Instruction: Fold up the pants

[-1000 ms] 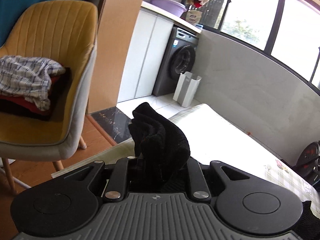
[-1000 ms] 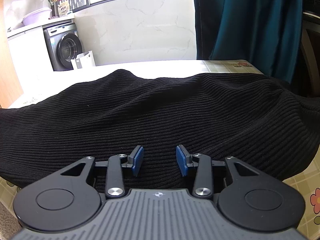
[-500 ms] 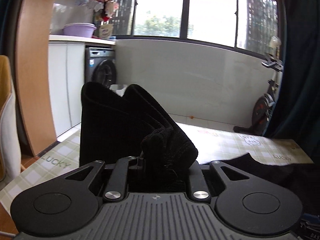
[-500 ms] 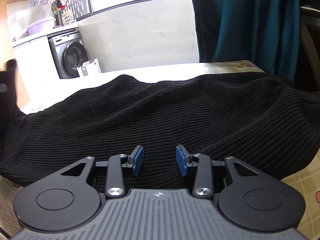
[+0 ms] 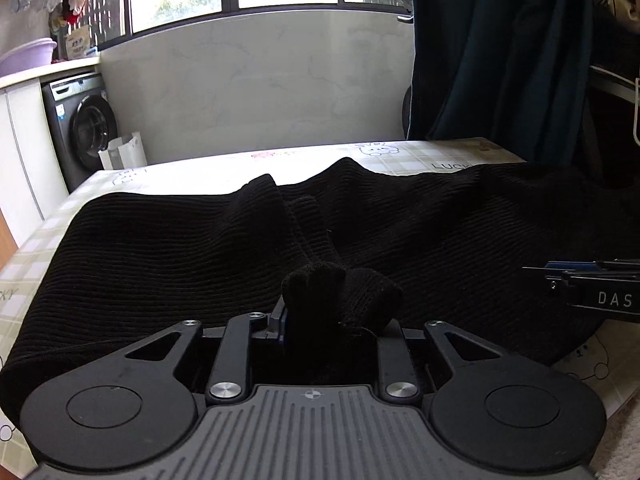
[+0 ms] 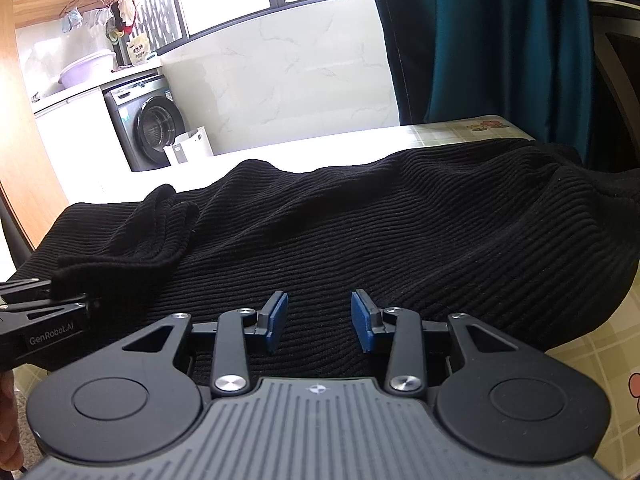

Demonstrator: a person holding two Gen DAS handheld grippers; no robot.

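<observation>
While the black ribbed pants (image 5: 460,232) are spread across the table (image 5: 400,152) with its checked cloth, a bunched end of the fabric is clamped between the fingers of the left claw (image 5: 332,320), and a ridge of cloth is drawn from that grip back over the flat part. The right claw (image 6: 319,316) is held parted just above the near edge of the pants, its blue pads (image 6: 276,316) gripping nothing. A washing machine (image 6: 148,120) is seen beyond the table.
</observation>
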